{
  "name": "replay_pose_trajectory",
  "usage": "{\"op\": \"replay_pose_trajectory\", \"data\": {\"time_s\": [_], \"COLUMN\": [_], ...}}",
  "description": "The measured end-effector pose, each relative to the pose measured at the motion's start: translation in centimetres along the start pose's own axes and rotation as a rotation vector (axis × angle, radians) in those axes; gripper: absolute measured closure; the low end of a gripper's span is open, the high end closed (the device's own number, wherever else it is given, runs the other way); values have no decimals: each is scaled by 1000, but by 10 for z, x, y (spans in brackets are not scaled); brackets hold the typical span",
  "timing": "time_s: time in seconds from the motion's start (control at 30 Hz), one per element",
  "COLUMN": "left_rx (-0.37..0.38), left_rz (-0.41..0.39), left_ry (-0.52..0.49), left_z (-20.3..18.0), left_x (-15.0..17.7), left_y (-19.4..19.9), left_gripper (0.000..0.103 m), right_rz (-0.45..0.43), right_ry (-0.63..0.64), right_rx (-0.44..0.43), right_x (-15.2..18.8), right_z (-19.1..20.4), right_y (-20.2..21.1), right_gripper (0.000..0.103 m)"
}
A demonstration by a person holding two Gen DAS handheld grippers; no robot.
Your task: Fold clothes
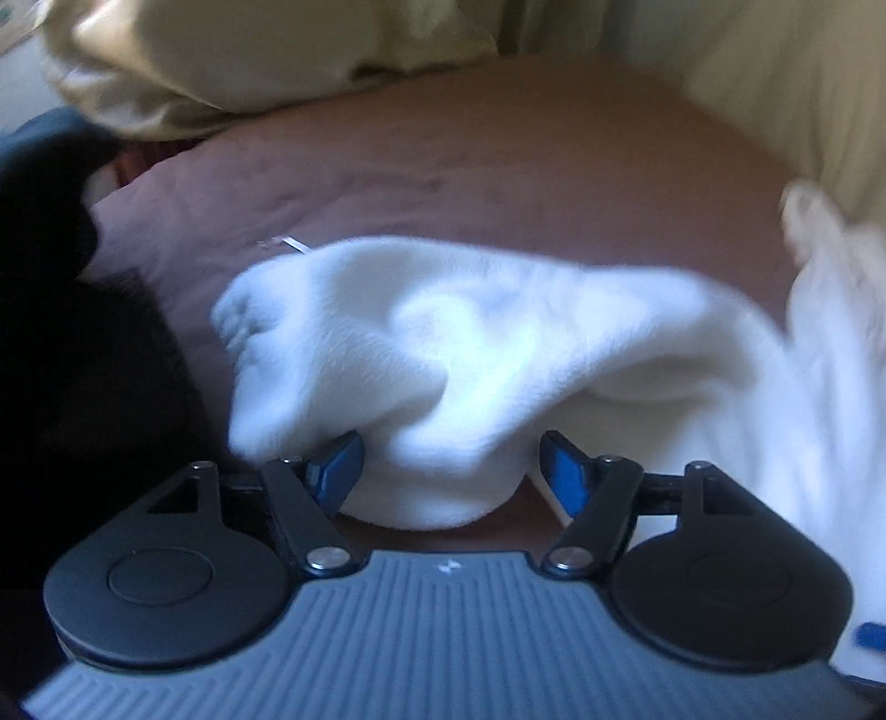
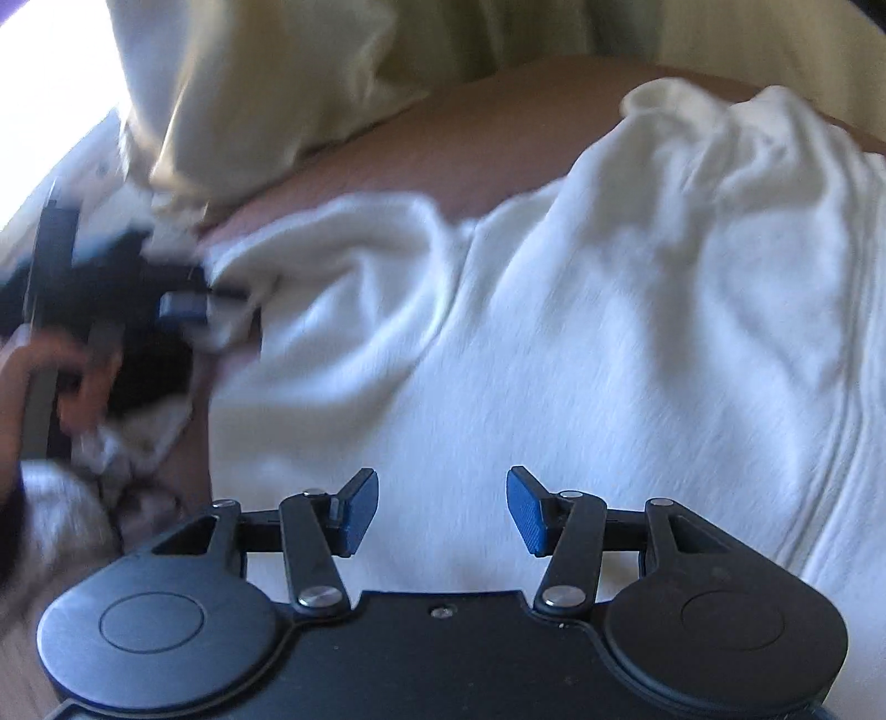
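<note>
In the left wrist view, a dark garment (image 1: 66, 332) is sitting at the left edge, and the left gripper (image 1: 451, 471) is spreading its jaws around a bunched fold of the white fleece garment (image 1: 443, 343), lying mid-frame on the brown bedspread (image 1: 498, 166). In the right wrist view, the right gripper (image 2: 443, 509) is hovering with jaws apart, low centre, over the same white cloth.

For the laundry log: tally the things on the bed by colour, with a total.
White: 1, the white garment
Cream: 1, the cream pillow
Black: 1, the dark cloth, too dark to tell what it is
Total: 3, all on the brown bedspread
</note>
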State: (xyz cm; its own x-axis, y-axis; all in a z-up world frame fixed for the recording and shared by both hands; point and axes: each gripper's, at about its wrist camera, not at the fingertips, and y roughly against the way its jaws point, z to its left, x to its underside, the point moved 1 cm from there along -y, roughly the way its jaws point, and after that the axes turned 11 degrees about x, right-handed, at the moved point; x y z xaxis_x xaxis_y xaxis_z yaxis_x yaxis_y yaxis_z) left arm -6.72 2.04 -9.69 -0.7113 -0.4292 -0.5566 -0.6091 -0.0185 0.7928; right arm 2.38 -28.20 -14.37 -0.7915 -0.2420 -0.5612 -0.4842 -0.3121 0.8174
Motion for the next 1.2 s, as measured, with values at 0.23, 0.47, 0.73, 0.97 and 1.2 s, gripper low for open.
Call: {"op": "replay_pose_trajectory", "data": {"time_s": [0.23, 0.47, 0.73, 0.97, 1.2], "left_rx": [-278, -262, -201, 154, 190], "left_rz": [-280, -314, -209, -229, -131], "left_ry": [-321, -286, -4, 220, 122], "left_z": [-38, -48, 32, 45, 30], "left_x": [-38, -87, -69, -64, -98], "left_y": [24, 7, 20, 11, -65], "left_gripper": [89, 49, 47, 39, 27], "right_rz": [11, 11, -21, -40, -15], "right_ry": [103, 114, 171, 120, 127], "right_rx": [-31, -42, 9, 1, -17], "right_x": [24, 37, 48, 47, 48], "right_z": [-4, -3, 2, -8, -3], "right_y": [-7, -4, 3, 7, 10], "right_gripper": [46, 46, 42, 40, 39]}}
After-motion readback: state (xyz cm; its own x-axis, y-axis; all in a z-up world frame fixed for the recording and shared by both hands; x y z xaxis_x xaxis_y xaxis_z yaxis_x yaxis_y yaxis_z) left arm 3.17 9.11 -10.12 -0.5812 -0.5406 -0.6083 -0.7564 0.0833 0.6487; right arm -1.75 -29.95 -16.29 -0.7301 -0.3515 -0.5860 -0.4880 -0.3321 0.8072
